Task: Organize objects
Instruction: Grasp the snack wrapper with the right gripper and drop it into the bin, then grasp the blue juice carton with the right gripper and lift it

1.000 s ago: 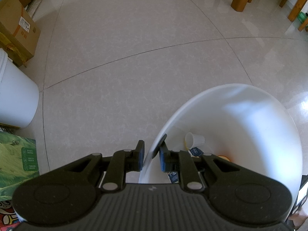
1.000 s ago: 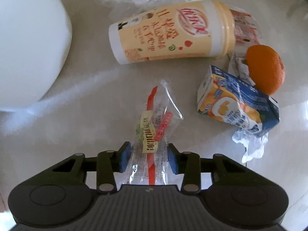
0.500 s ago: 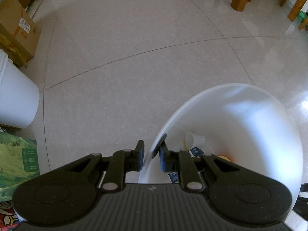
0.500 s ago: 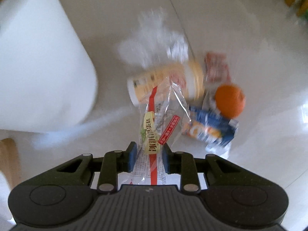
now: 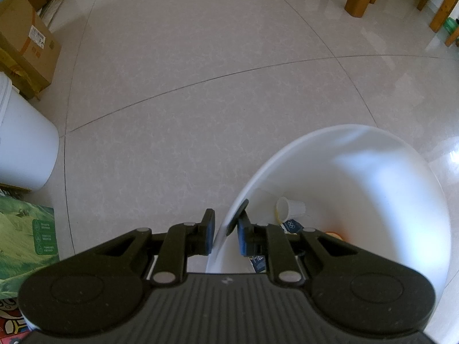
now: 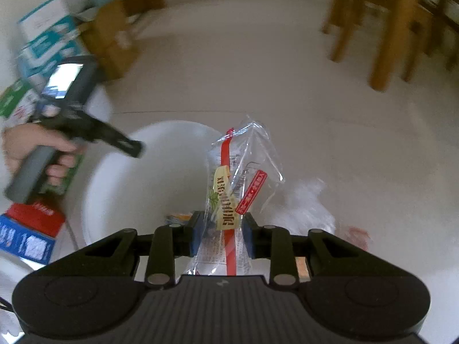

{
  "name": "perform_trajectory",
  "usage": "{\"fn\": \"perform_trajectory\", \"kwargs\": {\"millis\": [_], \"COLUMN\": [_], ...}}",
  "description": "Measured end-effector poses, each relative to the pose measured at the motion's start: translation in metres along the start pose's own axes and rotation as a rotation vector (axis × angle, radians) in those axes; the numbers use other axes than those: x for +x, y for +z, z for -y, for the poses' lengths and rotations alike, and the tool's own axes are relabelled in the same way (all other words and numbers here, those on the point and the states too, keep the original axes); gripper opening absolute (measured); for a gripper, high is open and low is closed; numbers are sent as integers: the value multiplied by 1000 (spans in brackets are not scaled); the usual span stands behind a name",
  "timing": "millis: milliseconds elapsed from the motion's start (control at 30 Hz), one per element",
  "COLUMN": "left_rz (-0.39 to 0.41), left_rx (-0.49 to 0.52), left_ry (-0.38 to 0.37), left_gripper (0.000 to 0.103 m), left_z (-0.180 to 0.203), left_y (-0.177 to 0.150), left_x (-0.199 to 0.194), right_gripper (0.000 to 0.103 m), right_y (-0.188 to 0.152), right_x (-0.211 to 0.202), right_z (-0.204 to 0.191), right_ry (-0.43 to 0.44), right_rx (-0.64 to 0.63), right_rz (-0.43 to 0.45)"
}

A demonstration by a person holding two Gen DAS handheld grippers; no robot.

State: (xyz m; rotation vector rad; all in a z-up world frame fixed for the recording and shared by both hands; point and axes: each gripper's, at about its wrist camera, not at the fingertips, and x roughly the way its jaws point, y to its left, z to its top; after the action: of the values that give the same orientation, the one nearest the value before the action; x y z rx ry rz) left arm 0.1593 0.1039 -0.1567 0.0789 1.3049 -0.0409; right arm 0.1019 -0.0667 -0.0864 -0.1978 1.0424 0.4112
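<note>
My right gripper (image 6: 221, 236) grips a clear plastic wrapper (image 6: 229, 189) with a red strip and yellow label. Its jaws are opening slightly, but the pads still press on the wrapper. It hangs in the air beside and above the white bin (image 6: 137, 177). My left gripper (image 5: 225, 229) is shut on the rim of that white bin (image 5: 344, 132), one finger inside and one outside. The right wrist view shows that left gripper (image 6: 134, 149) in a hand at the bin's far-left edge. In the bin lie a small paper cup (image 5: 289, 209), a blue carton (image 5: 292, 225) and something orange (image 5: 332, 233).
Crumpled clear plastic (image 6: 304, 203) lies on the tiled floor right of the bin. Cardboard boxes (image 5: 25, 43), a white bucket (image 5: 23, 149) and a green box (image 5: 23, 243) stand to the left. Wooden furniture legs (image 6: 387, 43) are at the back right.
My right gripper closed on the wrapper and lifted it high off the floor towards the bin; the cup, carton and orange on the floor dropped out of view. The left gripper stayed still.
</note>
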Motion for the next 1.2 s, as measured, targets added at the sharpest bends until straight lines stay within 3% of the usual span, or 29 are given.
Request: {"fn": "perform_trajectory", "kwargs": {"millis": [33,100,133,167,367,733,1200], "left_rz": [0,0,0,0,0,0,0], "left_rx": [-1,-1,-2,-1,-2,-5,-5], "left_ry": [0,-1,-2,-3,-3,-4,-4], "left_gripper": [14,14,14,14,14,14,14], "left_z": [0,0,-1,-1,-1,-1,0], "left_y": [0,0,0,0,0,-1,-1], "left_x": [0,0,0,0,1,1,1], "right_gripper": [36,57,75,85,85,86,88], "right_y": [3,5,6,7,0,-23,-132], "right_x": [2,8,10,9,3,5,87], "right_z": [-8,-20,-24,-26,-22,41,150], "right_ry": [7,33,40,43,13,-122,-333], "right_rx": [-19,-51,-56,-63,-46,107,449], "right_rz": [1,-1,-5,-3,2,6,-173]}}
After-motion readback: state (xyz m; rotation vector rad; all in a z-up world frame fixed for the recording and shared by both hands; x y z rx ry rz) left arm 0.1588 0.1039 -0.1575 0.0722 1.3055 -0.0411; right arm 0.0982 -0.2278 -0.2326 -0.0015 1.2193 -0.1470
